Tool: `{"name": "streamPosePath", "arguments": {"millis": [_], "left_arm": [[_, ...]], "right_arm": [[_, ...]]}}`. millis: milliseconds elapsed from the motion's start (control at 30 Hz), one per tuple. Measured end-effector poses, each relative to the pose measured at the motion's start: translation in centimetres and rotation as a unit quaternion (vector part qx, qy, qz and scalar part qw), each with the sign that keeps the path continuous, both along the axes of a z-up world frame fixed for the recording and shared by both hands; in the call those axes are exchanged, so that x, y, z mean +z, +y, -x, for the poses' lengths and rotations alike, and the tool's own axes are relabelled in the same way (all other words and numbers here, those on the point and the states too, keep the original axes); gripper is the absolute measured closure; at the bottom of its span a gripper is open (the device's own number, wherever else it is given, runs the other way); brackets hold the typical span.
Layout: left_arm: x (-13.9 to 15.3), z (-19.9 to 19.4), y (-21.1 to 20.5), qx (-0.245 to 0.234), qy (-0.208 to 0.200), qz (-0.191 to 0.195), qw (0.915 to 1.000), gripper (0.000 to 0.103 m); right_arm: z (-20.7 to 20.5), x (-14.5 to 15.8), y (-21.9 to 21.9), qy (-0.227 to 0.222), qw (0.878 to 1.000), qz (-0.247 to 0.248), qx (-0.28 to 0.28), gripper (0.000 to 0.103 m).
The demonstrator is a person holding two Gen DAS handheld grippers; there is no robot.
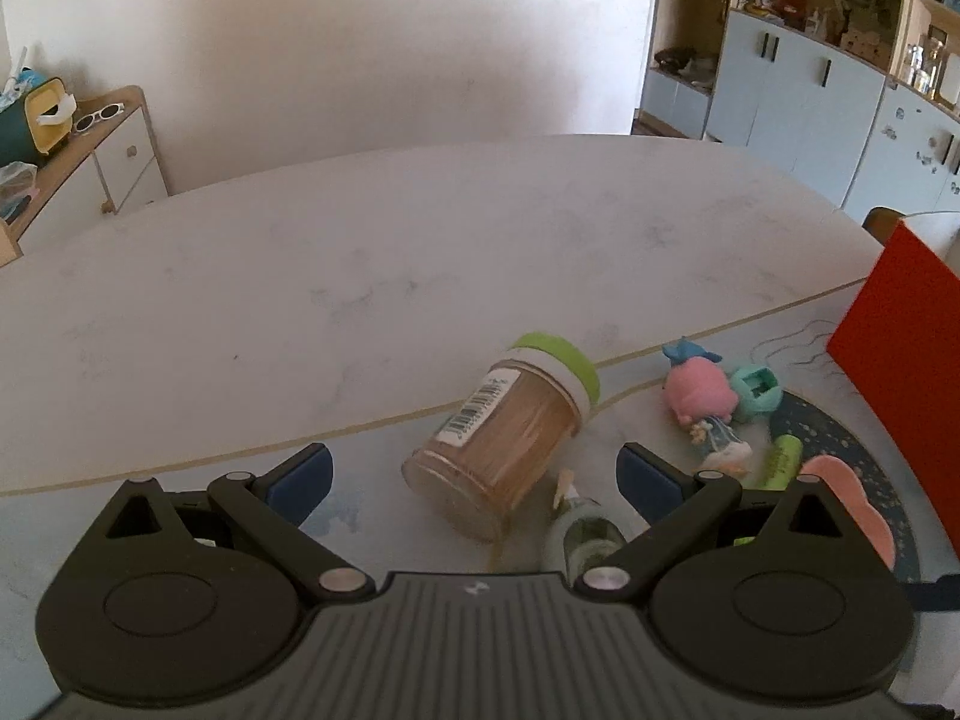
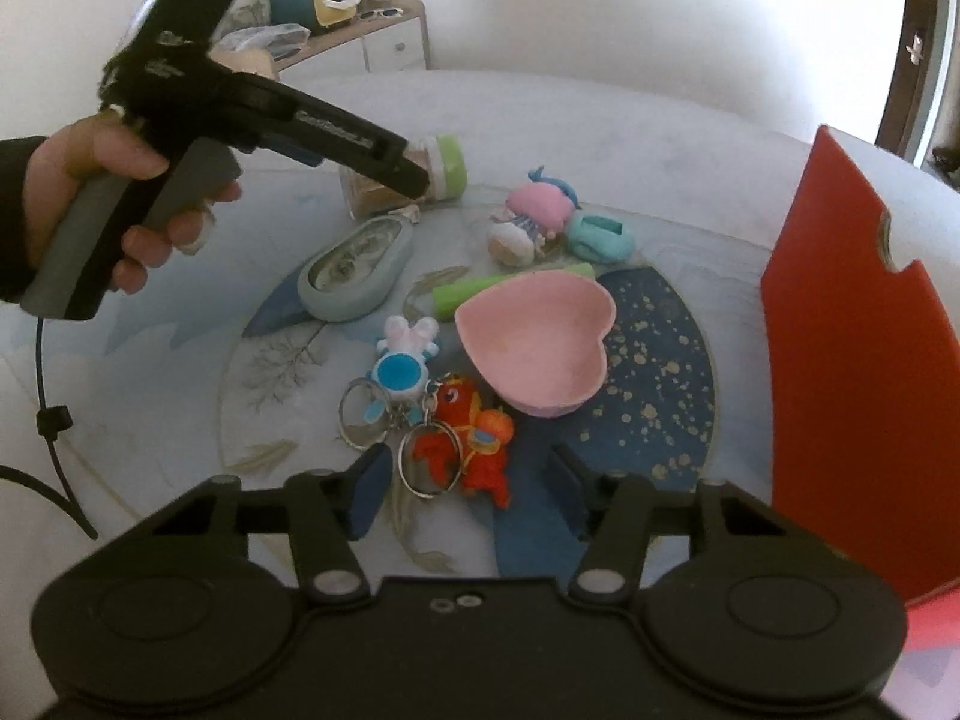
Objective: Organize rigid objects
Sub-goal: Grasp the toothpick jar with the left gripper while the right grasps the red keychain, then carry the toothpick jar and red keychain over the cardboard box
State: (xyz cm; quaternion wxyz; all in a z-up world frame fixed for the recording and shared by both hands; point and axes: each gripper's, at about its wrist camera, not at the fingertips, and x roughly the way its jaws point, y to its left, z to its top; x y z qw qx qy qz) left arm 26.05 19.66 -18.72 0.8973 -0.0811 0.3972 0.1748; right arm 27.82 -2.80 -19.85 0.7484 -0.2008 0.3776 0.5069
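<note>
Lying between the half-open right gripper (image 2: 465,489) jaws, ungripped: red keychain toy (image 2: 474,444)

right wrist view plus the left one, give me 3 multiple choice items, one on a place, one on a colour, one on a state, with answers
1. Where is the red keychain figure?
A. inside the heart-shaped dish
B. on the mat between the right gripper's fingers
C. on the side cabinet

2. What colour is the lid of the jar?
A. green
B. red
C. black

3. How does the jar lie?
A. upright with the lid off
B. upside down on its lid
C. on its side with the lid on

Answers:
1. B: it lies on the mat, in the open gap of the right gripper, in front of the pink heart-shaped dish.
2. A: the left wrist view shows a light green cap.
3. C: its clear base faces the open left gripper, with the lid at the far end.
</note>
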Motion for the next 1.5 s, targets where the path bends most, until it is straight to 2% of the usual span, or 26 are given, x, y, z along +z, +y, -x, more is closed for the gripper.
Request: {"name": "streamPosePath", "arguments": {"millis": [267, 333, 600, 800, 833, 900, 1000, 1133, 1200, 1500], "left_arm": [[-1.1, -0.9, 0.5, -0.002, 0.001, 0.002, 1.0, 0.004], [-1.2, -1.1, 0.5, -0.007, 0.004, 0.001, 1.0, 0.013], [-1.6, -1.7, -0.2, -0.038, 0.011, -0.003, 0.9992, 0.034], [-1.6, -1.6, -0.2, -0.048, 0.012, -0.007, 0.9987, 0.04], [-1.6, -1.5, -0.3, -0.05, 0.011, -0.008, 0.9987, 0.049], [-1.6, -1.5, -0.3, -0.048, 0.013, -0.005, 0.9988, 0.055], [-1.3, -1.4, -0.2, -0.04, 0.012, 0.004, 0.9991, 0.056], [-0.9, -1.0, -0.7, -0.042, 0.013, -0.003, 0.999, 0.057], [-0.6, -0.7, -0.6, -0.041, 0.006, 0.005, 0.9991, 0.061], [0.8, 1.0, -1.3, -0.034, -0.003, 0.022, 0.9992, 0.061]], "right_arm": [[-0.1, 0.1, 0.0, -0.008, 1.0, -0.009, 0.006, 0.054], [-0.1, 0.0, 0.1, -0.006, 1.0, -0.01, 0.007, 0.055], [-0.1, 0.0, 0.4, -0.012, 1.0, -0.015, 0.017, 0.065], [0.0, 0.0, 0.5, -0.016, 1.0, -0.01, 0.014, 0.07], [0.1, 0.1, 0.5, -0.016, 1.0, -0.008, 0.013, 0.07], [0.1, 0.2, 0.4, -0.011, 1.0, -0.004, 0.009, 0.07], [0.4, 0.3, 0.0, -0.004, 1.0, 0.0, 0.005, 0.07], [0.8, 0.7, -0.9, -0.003, 1.0, 0.0, -0.009, 0.07], [1.0, 1.1, -1.6, 0.006, 1.0, -0.006, -0.02, 0.07], [2.4, 3.7, -5.2, 0.007, 0.998, -0.019, -0.06, 0.07]]}}
